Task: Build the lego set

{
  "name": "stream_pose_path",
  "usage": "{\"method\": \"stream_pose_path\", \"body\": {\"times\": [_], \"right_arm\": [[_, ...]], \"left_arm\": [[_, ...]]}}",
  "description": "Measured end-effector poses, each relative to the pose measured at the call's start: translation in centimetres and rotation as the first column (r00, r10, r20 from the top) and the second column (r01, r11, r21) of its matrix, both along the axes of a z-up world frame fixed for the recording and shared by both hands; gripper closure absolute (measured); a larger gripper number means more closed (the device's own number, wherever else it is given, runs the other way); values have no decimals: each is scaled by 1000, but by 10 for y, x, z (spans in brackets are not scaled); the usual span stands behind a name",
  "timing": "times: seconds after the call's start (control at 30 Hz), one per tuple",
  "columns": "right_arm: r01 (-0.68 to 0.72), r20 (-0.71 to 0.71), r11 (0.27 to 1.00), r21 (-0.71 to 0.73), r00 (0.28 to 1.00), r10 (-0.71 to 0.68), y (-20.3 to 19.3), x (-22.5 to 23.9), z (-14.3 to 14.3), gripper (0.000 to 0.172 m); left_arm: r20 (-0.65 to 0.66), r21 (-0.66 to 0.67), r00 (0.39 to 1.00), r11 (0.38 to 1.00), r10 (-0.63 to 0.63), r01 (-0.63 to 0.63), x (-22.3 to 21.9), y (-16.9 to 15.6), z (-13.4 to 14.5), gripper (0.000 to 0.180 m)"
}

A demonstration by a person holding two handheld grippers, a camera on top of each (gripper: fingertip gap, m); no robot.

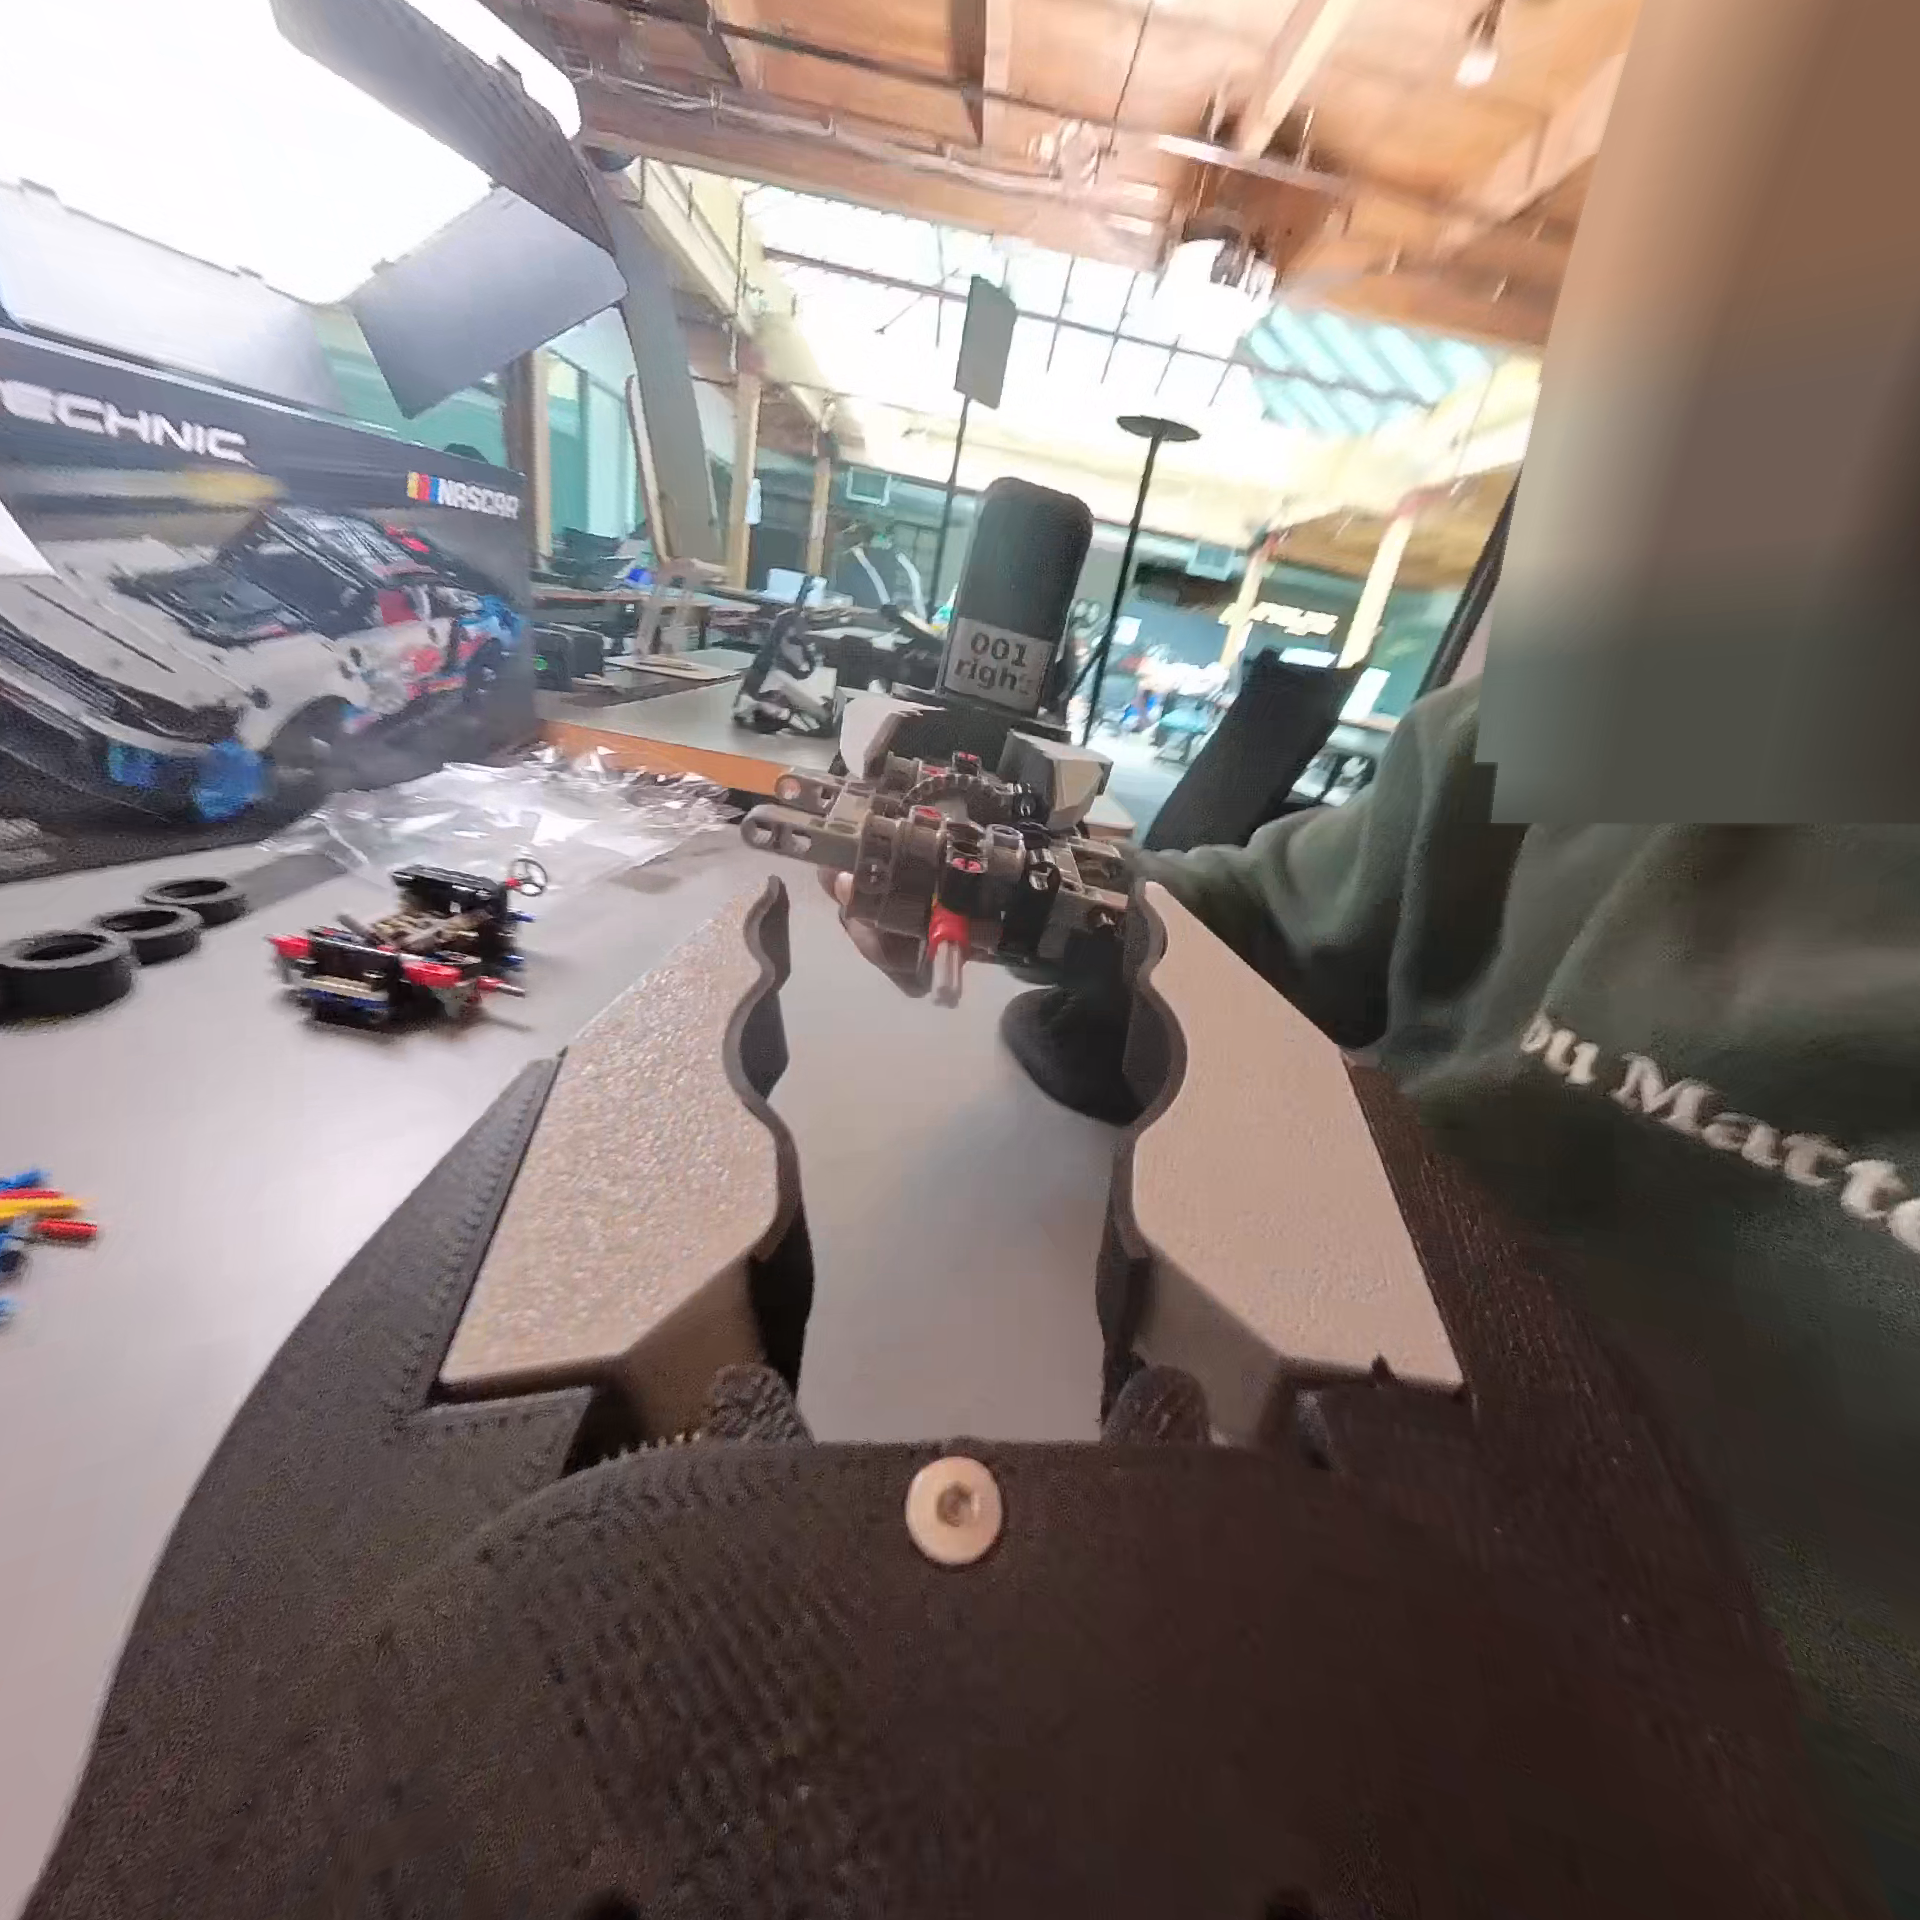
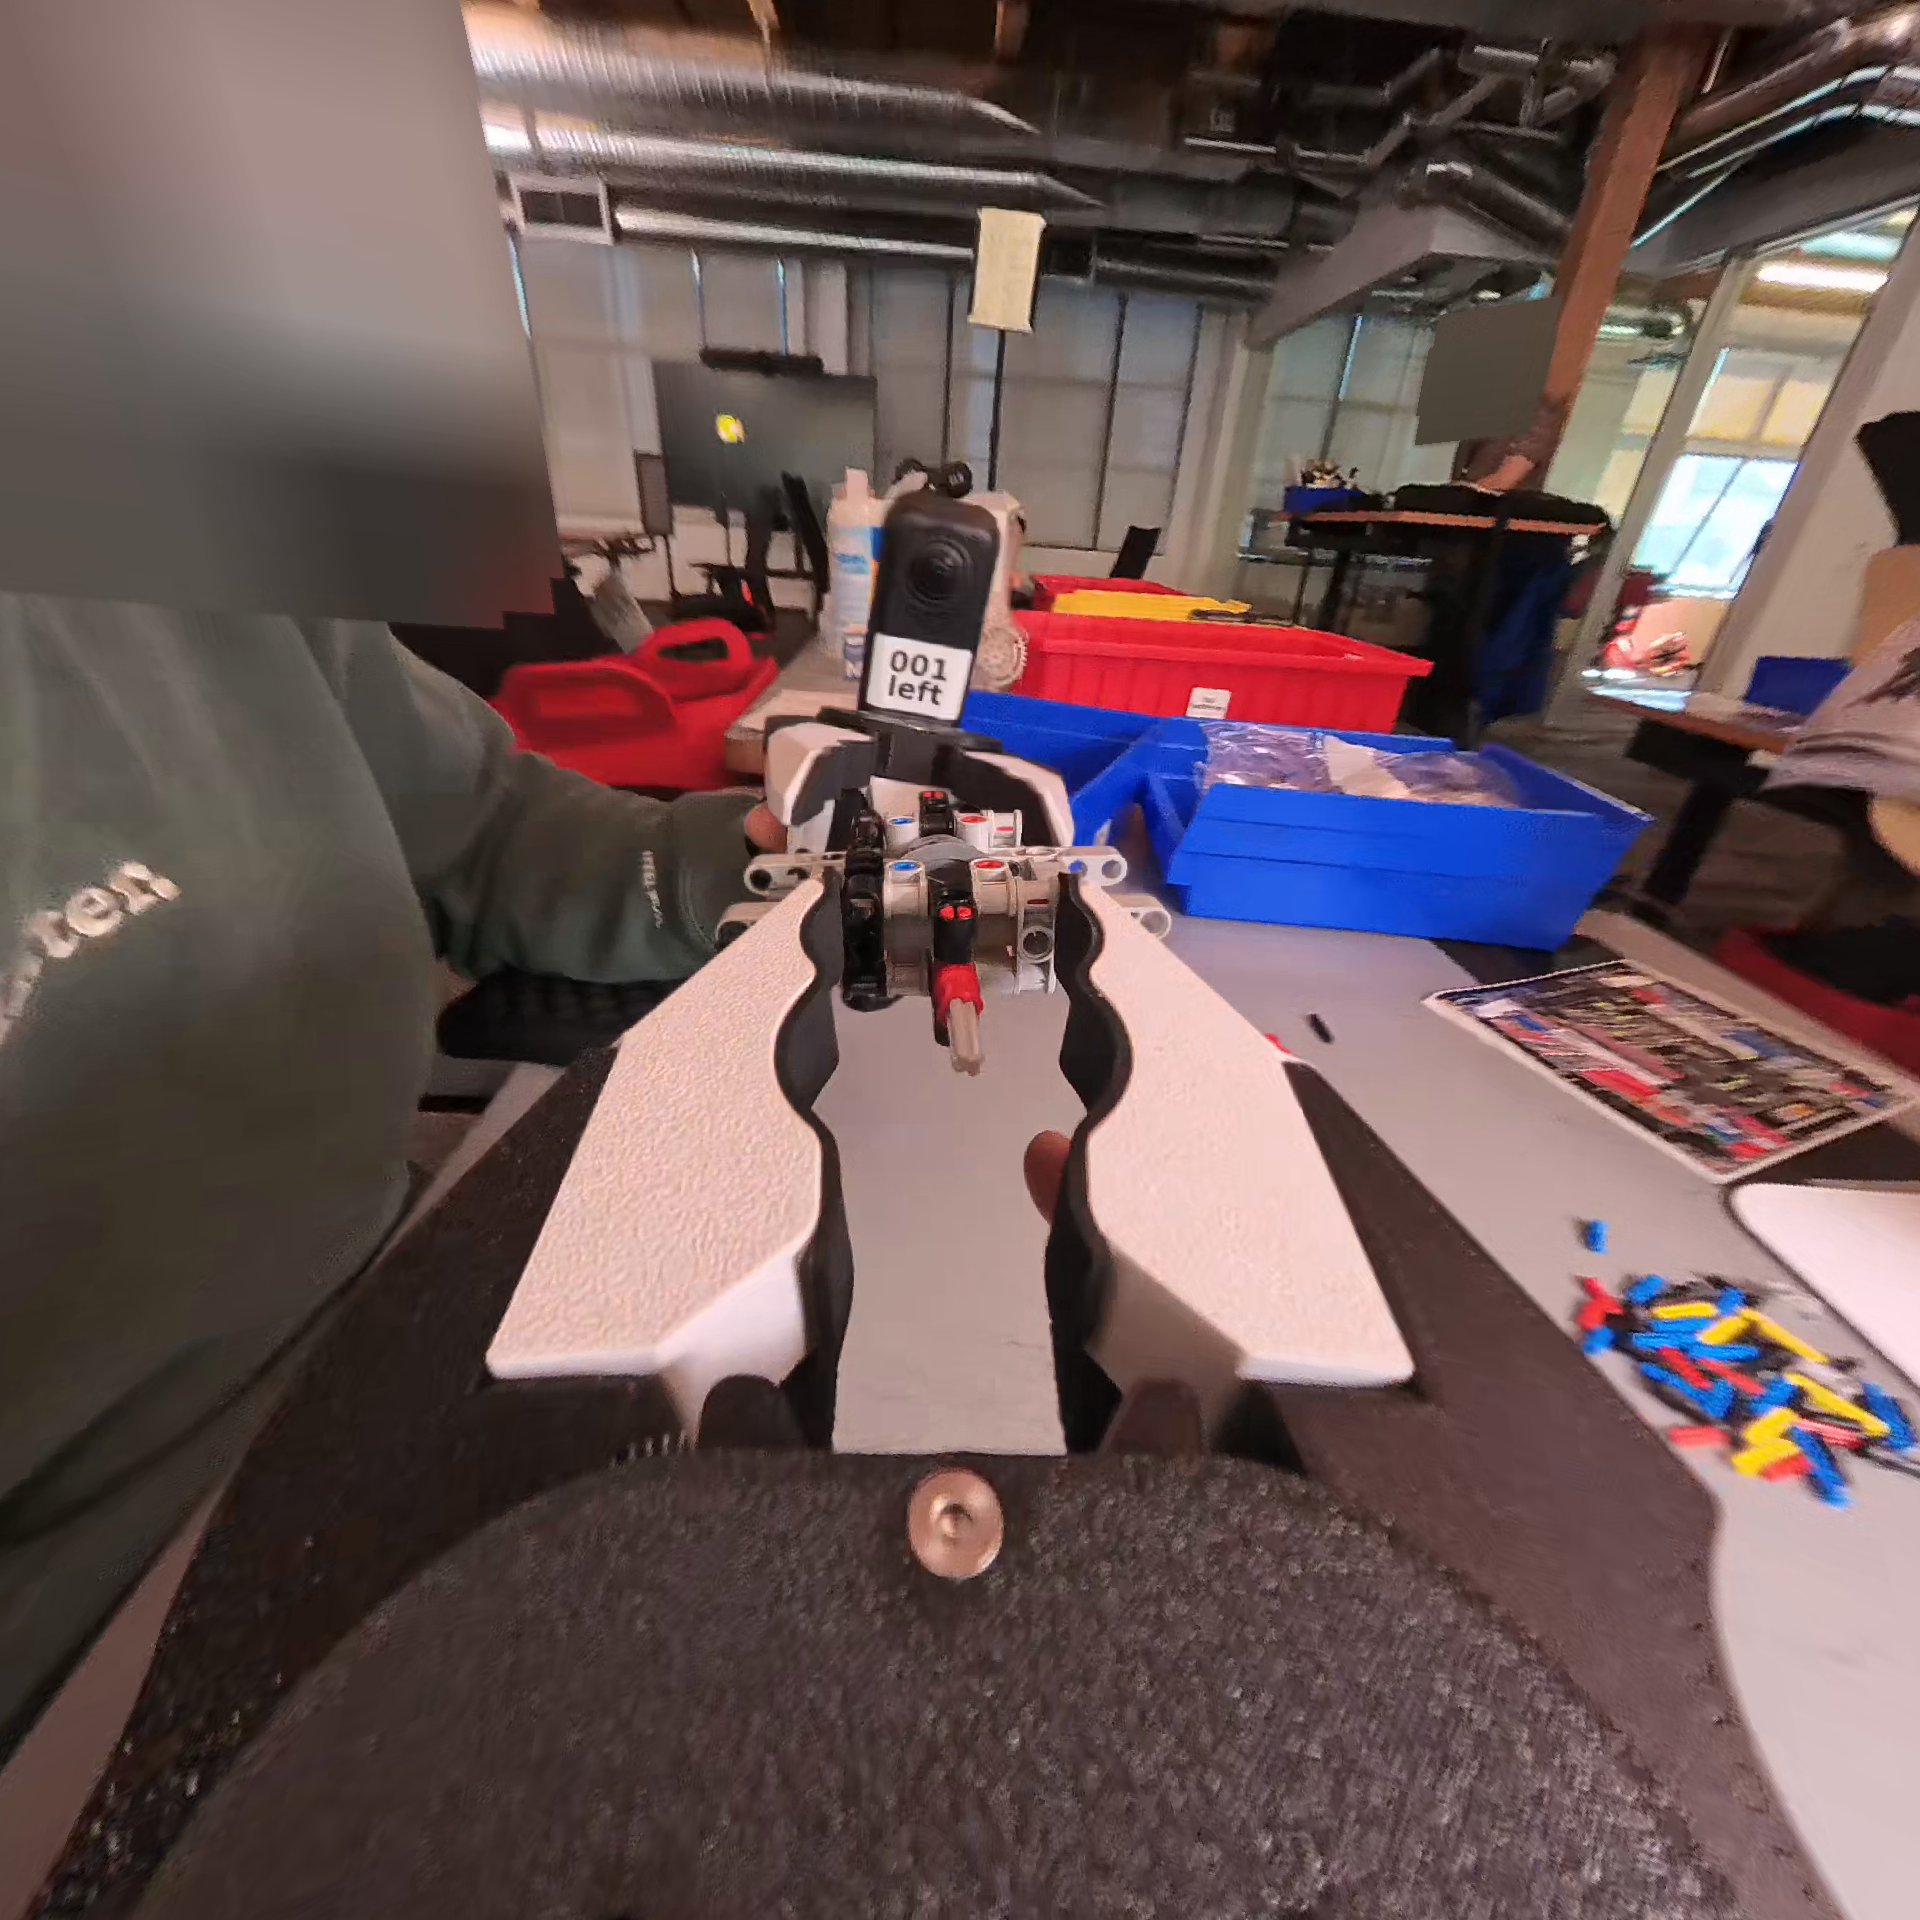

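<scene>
Tabletop: grey brick assembly (image 2: 940,914), red-tipped.

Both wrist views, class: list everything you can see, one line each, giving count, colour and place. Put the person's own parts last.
brick assembly: one, grey and black with a red pin, in the right gripper
tyres: three, black, on the table
part-built model: one, black, red and blue, beside the tyres
box: one, dark, car picture, behind the tyres
plastic bag: one, clear, by the box
loose pins: heap, blue, yellow, red, on the table
booklet: one, colourful, on the table
blue bins: two, behind the booklet
red bin: one, behind the blue bins
table: one, grey
left gripper: jaws open
right gripper: jaws shut on the assembly
sleeve: green
</scene>
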State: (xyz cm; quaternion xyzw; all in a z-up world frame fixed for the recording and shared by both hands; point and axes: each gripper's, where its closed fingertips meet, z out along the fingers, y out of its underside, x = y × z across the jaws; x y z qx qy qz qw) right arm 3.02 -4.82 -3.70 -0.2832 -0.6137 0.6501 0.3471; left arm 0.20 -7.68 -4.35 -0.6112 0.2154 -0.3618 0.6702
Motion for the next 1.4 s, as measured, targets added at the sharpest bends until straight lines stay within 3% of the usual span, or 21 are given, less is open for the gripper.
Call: {"method": "stream_pose_path", "body": {"times": [0.1, 0.2, 0.5, 0.63, 0.73, 0.87, 0.93, 1.03, 1.13, 1.2, 1.3, 1.4], "right_arm": [[-51, 12, 997, -50, 999, 51, -5, -1, -4, 132], [-52, 12, 997, -56, 999, 53, -5, -2, -5, 132], [-54, 15, 999, -2, 998, 54, -6, 1, -15, 131], [-53, 126, 997, 50, 991, 47, 4, -2, -37, 131], [-88, 229, 994, -71, 968, 102, 15, 1, -49, 116], [-82, 374, 974, -211, 914, 159, 25, -2, -66, 114], [-93, 406, 953, -287, 889, 209, 20, -5, -69, 115], [-137, 454, 927, -350, 840, 296, 6, -3, -76, 138], [-136, 413, 930, -341, 867, 278, 10, -3, -68, 143], [-101, 414, 961, -256, 887, 204, 14, -6, -71, 143], [-25, 377, 1000, -5, 926, 25, 20, -11, -84, 143], [2, 194, 951, 308, 979, -65, 11, -11, -90, 143]], "left_arm": [[-113, 23, 991, 997, 72, -69, 4, 4, -5, 131], [-127, 3, 991, 999, 35, -35, 8, 1, -9, 141], [-248, 5, 968, 999, 36, -35, 11, 0, -21, 141], [-367, 74, 924, 993, 111, -90, 7, 7, -34, 141], [-497, 154, 850, 981, 177, -115, 5, 11, -47, 141], [-565, 243, 787, 962, 247, -127, 4, 13, -50, 141], [-582, 265, 773, 958, 252, -112, 9, 12, -51, 141], [-594, 279, 759, 953, 266, -115, 11, 13, -54, 141], [-582, 271, 767, 954, 270, -130, 7, 14, -57, 141], [-551, 224, 795, 963, 254, -153, 4, 18, -61, 140], [-427, 84, 876, 975, 223, -207, -10, 25, -62, 136], [-249, -102, 963, 986, 103, -132, -18, 26, -66, 122]]}}
